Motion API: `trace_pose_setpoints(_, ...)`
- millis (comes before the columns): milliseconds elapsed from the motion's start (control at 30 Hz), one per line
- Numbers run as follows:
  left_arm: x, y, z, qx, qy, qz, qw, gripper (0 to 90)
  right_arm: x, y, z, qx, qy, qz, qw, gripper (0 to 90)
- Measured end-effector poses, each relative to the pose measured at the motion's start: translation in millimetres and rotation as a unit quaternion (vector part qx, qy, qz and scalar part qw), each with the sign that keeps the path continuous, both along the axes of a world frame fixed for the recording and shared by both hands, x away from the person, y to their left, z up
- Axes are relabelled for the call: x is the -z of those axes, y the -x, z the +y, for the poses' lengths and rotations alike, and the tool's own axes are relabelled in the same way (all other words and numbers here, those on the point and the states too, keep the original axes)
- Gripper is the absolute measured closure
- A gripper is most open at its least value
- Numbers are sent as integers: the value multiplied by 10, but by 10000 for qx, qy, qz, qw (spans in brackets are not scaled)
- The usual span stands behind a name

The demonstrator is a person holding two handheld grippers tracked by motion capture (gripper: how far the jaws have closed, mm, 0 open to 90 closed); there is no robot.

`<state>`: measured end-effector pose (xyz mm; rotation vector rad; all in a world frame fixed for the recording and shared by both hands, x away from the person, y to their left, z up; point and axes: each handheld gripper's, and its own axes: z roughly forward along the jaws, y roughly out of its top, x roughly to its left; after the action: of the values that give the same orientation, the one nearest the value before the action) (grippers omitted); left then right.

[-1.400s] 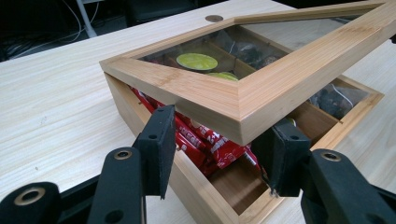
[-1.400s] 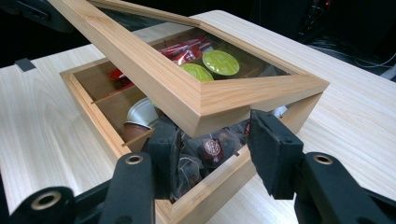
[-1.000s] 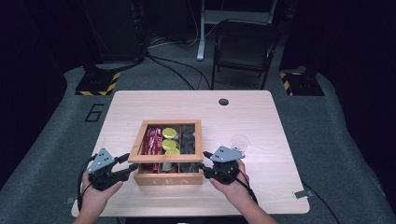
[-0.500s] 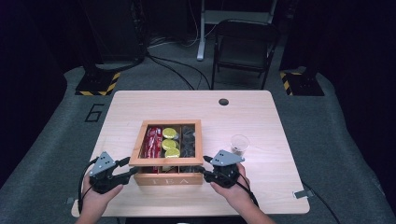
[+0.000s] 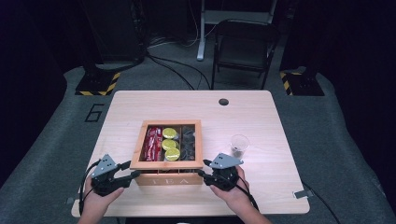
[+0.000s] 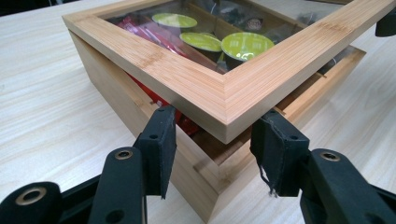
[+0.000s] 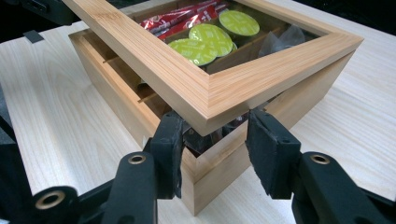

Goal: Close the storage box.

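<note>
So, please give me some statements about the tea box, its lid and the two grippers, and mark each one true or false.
1. The lid of the tea box is raised at the front. True.
2. Each gripper has its jaws at one front corner of the lid. True.
3. The round pods inside are blue. False: they are yellow-green.
4. The plastic cup stands inside the box. False: it stands on the table, right of the box.
5. The left gripper holds a red packet. False: it is at the lid.

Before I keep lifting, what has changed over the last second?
The lid's front edge looks slightly higher, tilted up off the tea box. The left gripper and right gripper straddle its front corners, as before, and both hands barely shifted. The box, the green pods and the plastic cup stayed put.
</note>
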<state>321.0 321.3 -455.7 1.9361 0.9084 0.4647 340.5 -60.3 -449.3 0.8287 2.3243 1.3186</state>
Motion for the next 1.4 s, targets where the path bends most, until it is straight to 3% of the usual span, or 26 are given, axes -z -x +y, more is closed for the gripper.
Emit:
trace_pose_setpoints(467, 55, -1, -11, 84, -104, 160, 9998, 504, 88, -10, -8, -63, 17, 233, 9997, 559)
trace_pose_setpoints(1233, 73, 26, -36, 18, -245, 301, 9992, 504, 124, 12, -6, -52, 50, 335, 9994, 559)
trace_pose_setpoints(1400, 95, 19, -50, 40, -328, 379, 9987, 499, 139, 1, 0, -97, 180, 402, 9990, 558)
